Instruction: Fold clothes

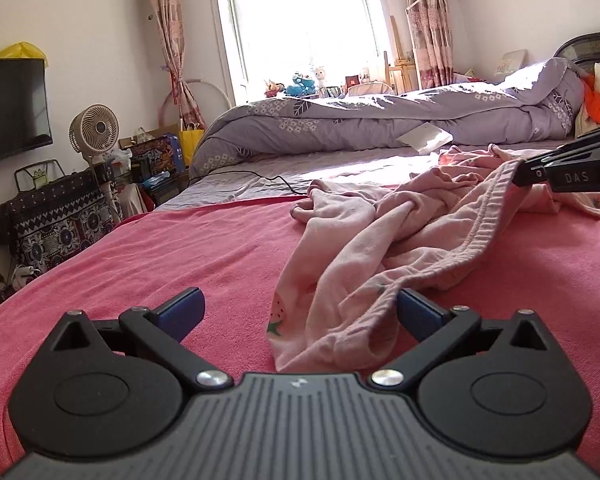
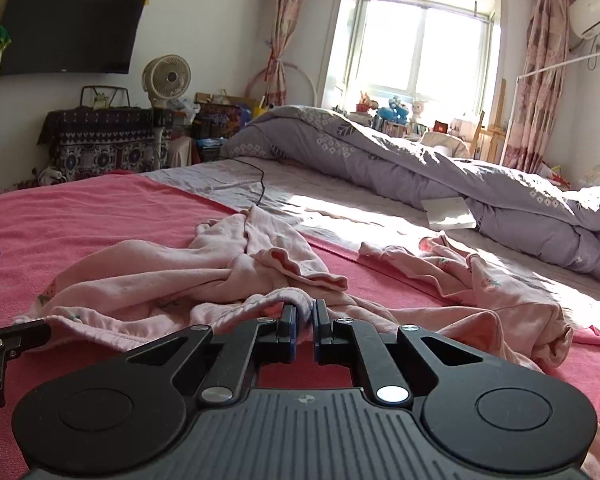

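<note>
A: Where's the garment?

B: The pink pants (image 1: 364, 248) lie crumpled on the red blanket (image 1: 180, 264). From the left wrist view, one end lies just ahead of the left gripper (image 1: 300, 312), and the ribbed waistband (image 1: 472, 232) runs up from there to the right gripper (image 1: 518, 178).

A: Are the left fingers on the pants?

B: No. They stand wide apart. The cloth lies between them and looks to brush the right-hand pad (image 1: 418, 312), but nothing is pinched.

A: And the right gripper?

B: Its jaws are nearly together, clamped on a fold of the waistband (image 2: 292, 298). In the right wrist view the pink cloth bunches up between the blue pads (image 2: 322, 320).

A: Anything else near the pants?

B: A second pink garment (image 2: 480, 280) with a small print lies just right of the pants, partly on the blanket and partly on the grey sheet (image 2: 340, 196). Beyond the pants a black cable (image 1: 268, 178) trails over the sheet. Farther back lies a rolled grey floral duvet (image 1: 380, 120), with a white book (image 1: 424, 138) at its near edge.

A: And left of the pants?

B: Past the blanket's edge, a fan (image 1: 94, 130) stands by a patterned cloth-covered stand (image 1: 56, 216), below a wall TV (image 1: 12, 108).
</note>
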Demonstrator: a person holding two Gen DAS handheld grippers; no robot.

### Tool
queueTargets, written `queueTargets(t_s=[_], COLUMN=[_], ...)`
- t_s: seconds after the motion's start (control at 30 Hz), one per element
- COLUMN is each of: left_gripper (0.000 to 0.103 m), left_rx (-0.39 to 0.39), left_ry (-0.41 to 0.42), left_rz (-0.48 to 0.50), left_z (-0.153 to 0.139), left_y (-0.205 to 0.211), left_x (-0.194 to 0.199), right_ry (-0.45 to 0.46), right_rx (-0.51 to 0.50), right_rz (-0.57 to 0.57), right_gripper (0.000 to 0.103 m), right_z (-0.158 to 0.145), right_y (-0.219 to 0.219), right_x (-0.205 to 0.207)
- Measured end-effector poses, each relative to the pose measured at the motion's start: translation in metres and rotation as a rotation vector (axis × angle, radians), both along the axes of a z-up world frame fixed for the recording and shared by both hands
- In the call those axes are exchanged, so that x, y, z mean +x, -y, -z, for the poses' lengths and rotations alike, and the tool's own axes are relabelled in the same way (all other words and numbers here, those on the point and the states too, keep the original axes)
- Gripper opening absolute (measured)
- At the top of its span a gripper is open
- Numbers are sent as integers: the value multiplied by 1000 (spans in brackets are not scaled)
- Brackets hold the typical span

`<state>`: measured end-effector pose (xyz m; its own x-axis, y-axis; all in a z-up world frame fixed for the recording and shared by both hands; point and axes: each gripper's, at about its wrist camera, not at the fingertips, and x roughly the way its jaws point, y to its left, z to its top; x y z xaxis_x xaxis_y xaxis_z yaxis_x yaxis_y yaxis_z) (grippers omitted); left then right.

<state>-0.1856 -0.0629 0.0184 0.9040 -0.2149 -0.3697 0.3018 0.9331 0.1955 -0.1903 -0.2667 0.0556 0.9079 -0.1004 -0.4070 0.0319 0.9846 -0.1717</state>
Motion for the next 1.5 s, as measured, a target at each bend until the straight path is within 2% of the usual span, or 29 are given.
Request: queueTargets(t_s=[0.07, 0.13, 0.2, 0.33, 0.37, 0.4, 0.43, 0.47, 0.63, 0.83, 1.0, 1.17, 1.3, 1.37, 1.5], left_gripper=[103, 103, 103, 103, 103, 103, 103, 103, 103, 103, 103, 103, 103, 103, 103], left_rx=[28, 51, 32, -3, -6, -9, -12, -15, -29, -46, -41, -16, -55, -51, -33], left_ry=[-40, -87, -99, -116, -120, -123, -126, -129, -144, -148, -141, -153, -196, -185, -150], left_rz=[-26, -47, -44, -43, -42, -41, -41, -39, -32, 9, 46, 37, 46, 38, 21], left_z=[8, 16, 20, 22, 22, 22, 22, 22, 20, 12, 4, 7, 7, 5, -3], left_y=[6, 11, 10, 6, 5, 5, 5, 4, 1, 1, 0, -4, -12, -15, -20], left_x=[12, 22, 25, 28, 28, 29, 29, 29, 29, 19, 7, 3, 6, 3, -4], right_ry=[-33, -100, -153, -179, -178, -175, -172, -169, -53, 148, 190, 80, -52, -129, -150], right_rx=[-35, -64, -82, -105, -97, -86, -76, -66, -37, -80, -111, -74, 5, 43, 44], right_rz=[-1, -5, -13, -9, -9, 1, 10, 20, 63, 89, 59, 79, 128, 117, 82], right_gripper=[11, 19, 45, 47, 47, 40, 30, 8, 8, 7, 7, 8, 8, 9, 11], right_z=[7, 23, 39, 58, 57, 56, 55, 55, 33, -25, -54, -29, 9, 30, 44], right_y=[-3, -3, -4, -5, -4, -2, -1, 0, 7, 0, -8, -5, 7, 10, 5], right_x=[8, 18, 25, 37, 39, 40, 41, 42, 14, -50, -108, -135, -141, -143, -148])
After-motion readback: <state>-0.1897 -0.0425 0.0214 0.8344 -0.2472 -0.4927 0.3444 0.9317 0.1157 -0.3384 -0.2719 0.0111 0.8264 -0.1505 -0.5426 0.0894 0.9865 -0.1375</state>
